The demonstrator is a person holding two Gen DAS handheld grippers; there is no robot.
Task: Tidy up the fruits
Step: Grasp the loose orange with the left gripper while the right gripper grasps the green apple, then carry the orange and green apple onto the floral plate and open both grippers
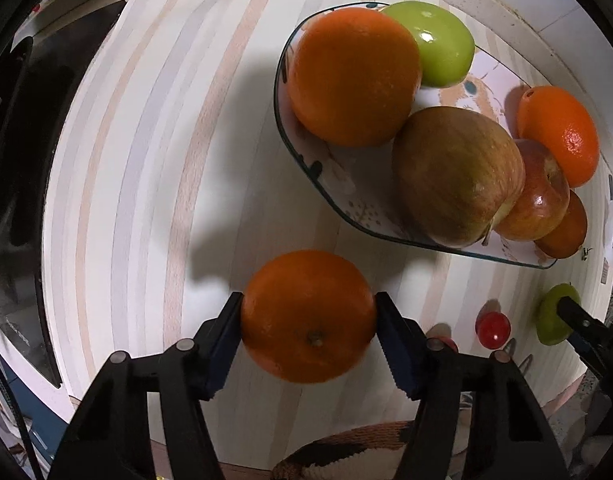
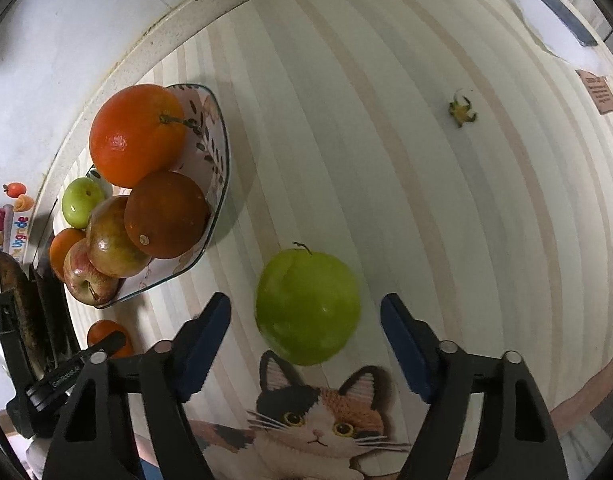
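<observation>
- Just below the glass fruit bowl [image 1: 294, 152], on the striped bench [image 1: 146, 160], sits a lone orange [image 1: 308, 316], and the left claw [image 1: 308, 336] has it pinched: both blue pads press against its sides.
- Over in the right wrist view, the green apple [image 2: 308, 308] lies on the bench to the right of and below that same bowl [image 2: 220, 184], stem up and away from the camera.
- Right claw [image 2: 306, 344] straddles the apple, but its jaws stand apart from the skin, with a gap on each side; nothing gripped there.
- Bowl itself is heaped: a big orange [image 1: 352, 76], a green apple [image 1: 438, 42] behind it, a reddish-brown apple [image 1: 458, 176], a red apple [image 1: 540, 196] and two more oranges along the far rim.
- Small red fruit [image 1: 492, 330] rests on the bench below the bowl, between the two claws in the left wrist view.
- Cat picture [image 2: 318, 416] on the mat lies right under the green apple.
- Tiny yellow-green scrap [image 2: 462, 110] sits well apart from the bowl, off to its right.
</observation>
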